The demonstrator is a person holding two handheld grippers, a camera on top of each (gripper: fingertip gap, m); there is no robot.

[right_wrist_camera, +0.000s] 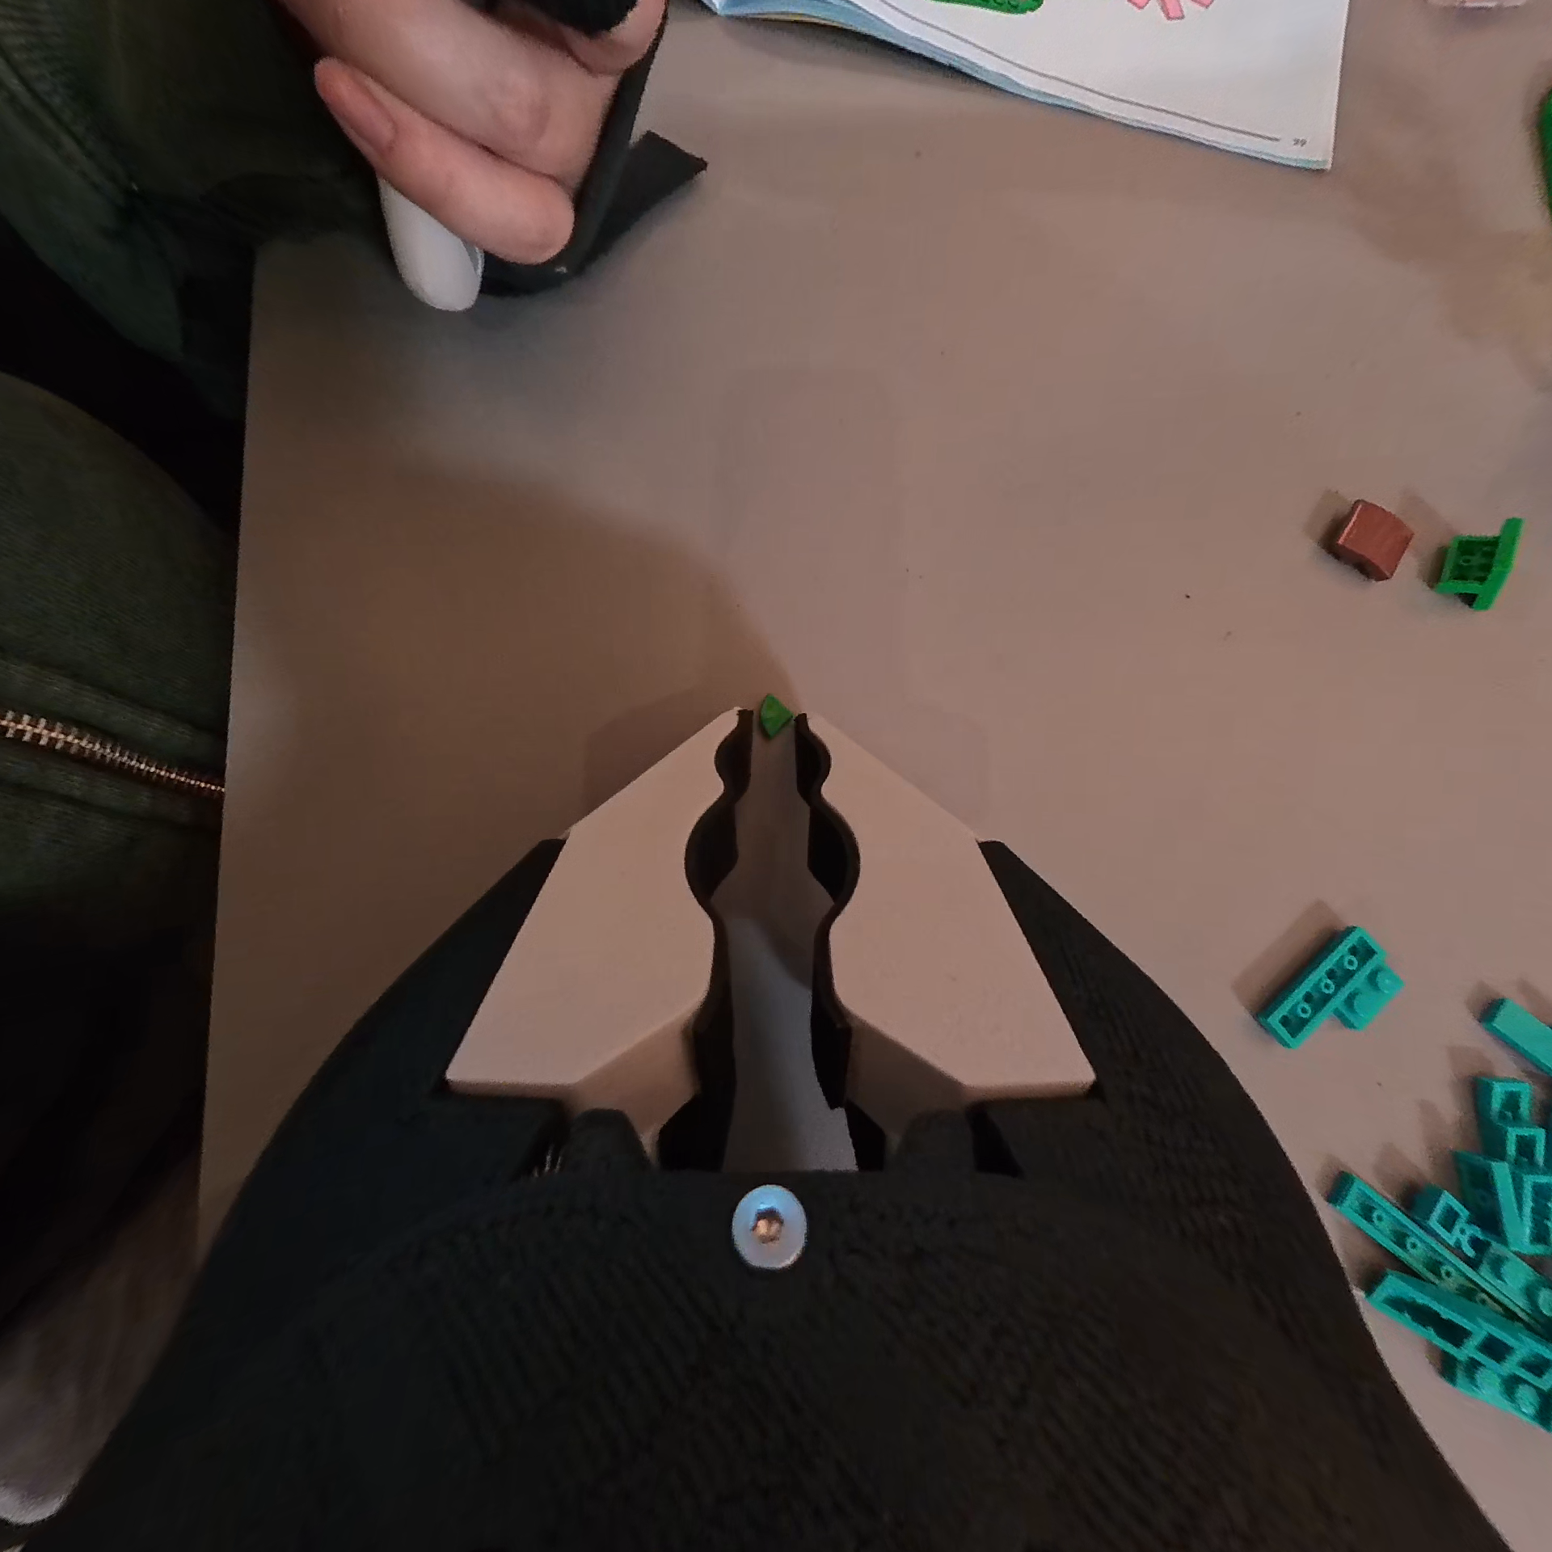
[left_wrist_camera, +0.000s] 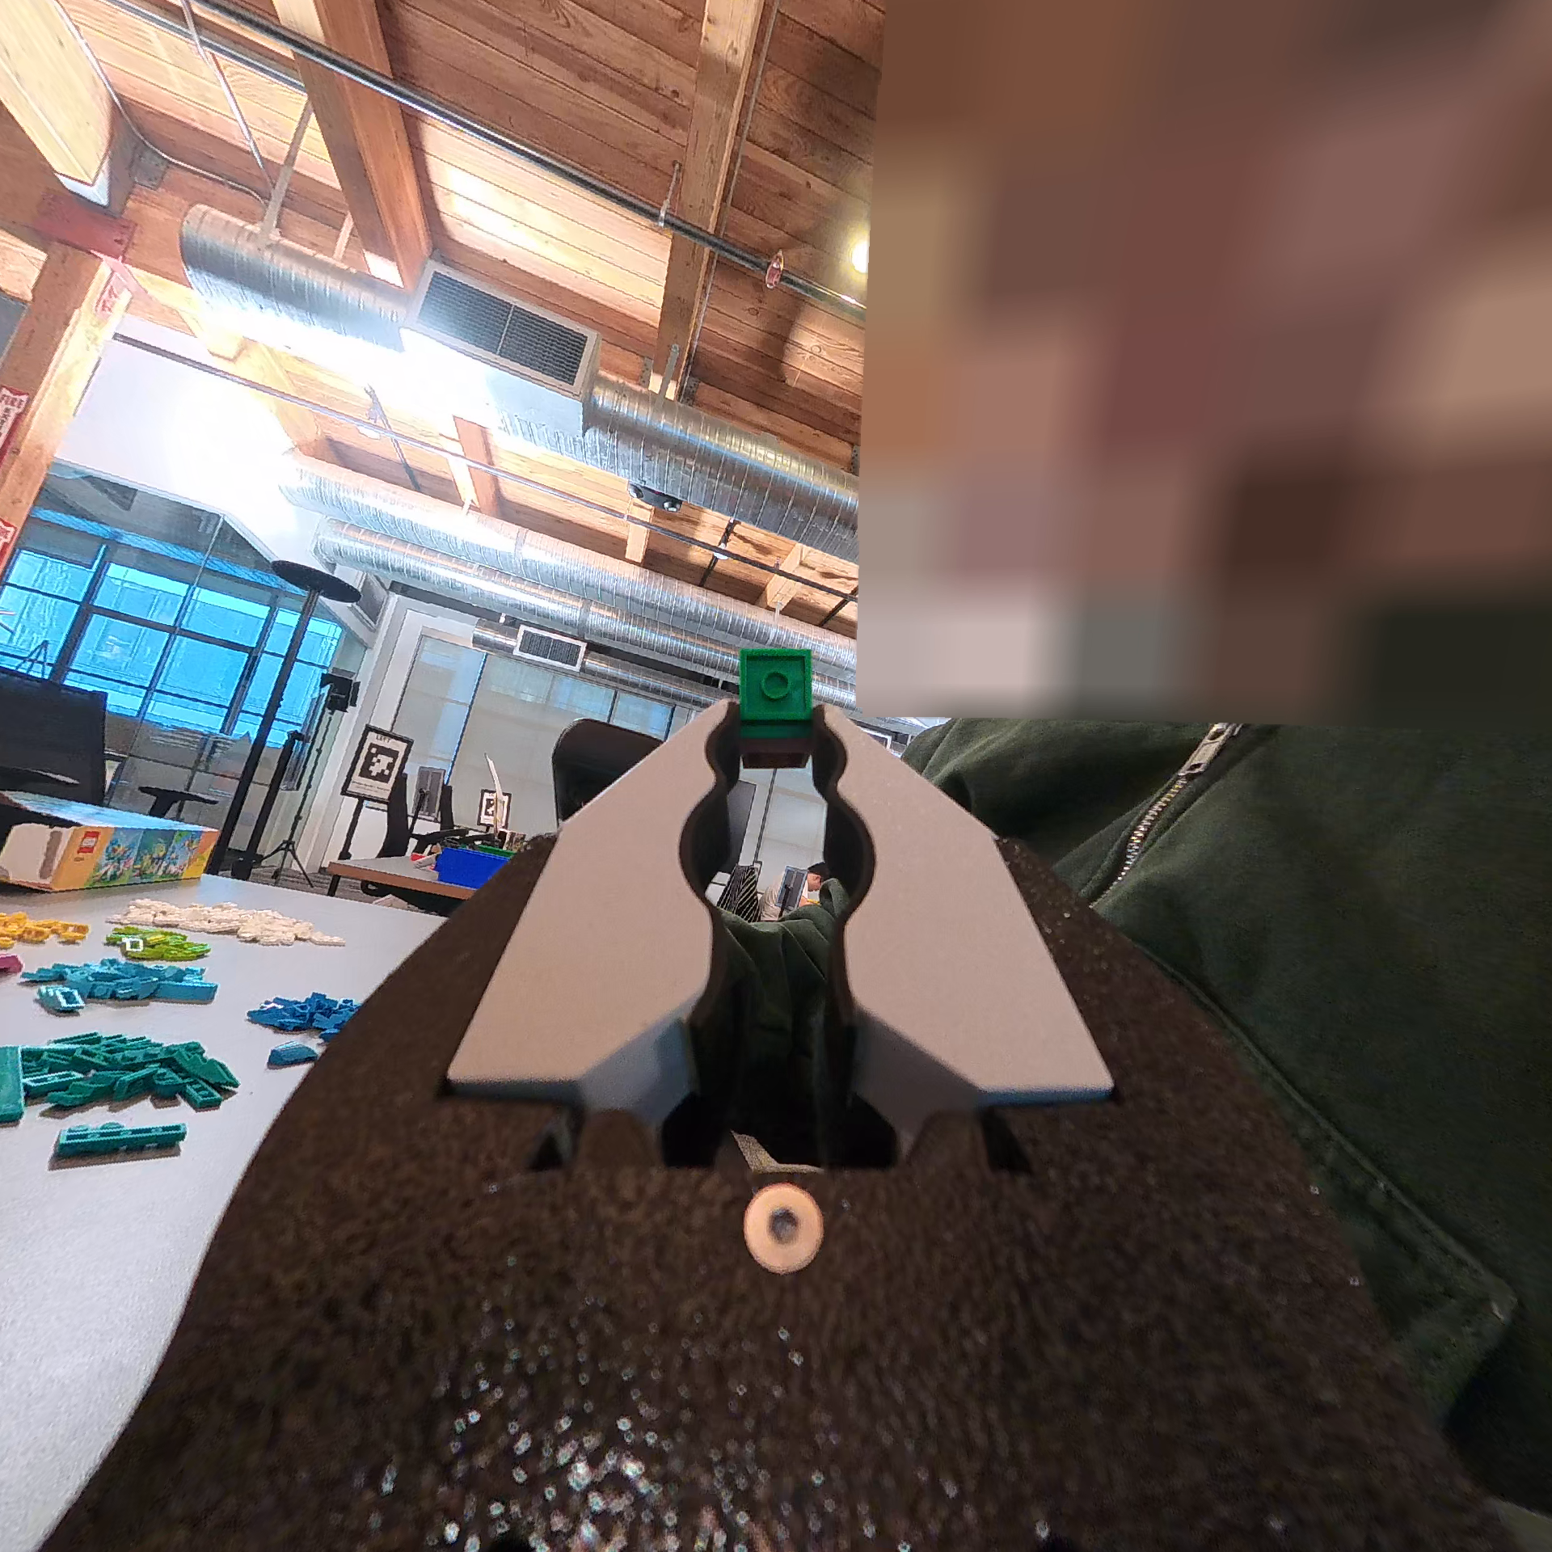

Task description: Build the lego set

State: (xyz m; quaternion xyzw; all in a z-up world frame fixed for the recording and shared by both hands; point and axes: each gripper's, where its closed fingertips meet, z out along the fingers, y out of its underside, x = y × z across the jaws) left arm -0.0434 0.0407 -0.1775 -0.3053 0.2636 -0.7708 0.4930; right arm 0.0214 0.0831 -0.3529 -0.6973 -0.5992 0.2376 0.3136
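Presently we find a green plate stacked on a brown brick, pinched at the tips of the left gripper and raised off the table. The right gripper, jaws narrow, apparently nips a tiny green piece. Loose teal bricks and the open instruction booklet suggest most assembly remains.

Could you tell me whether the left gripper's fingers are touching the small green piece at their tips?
Touching. The left wrist view shows the green piece, stacked on a brown piece, pinched between the left gripper fingers, with no gap on either side.
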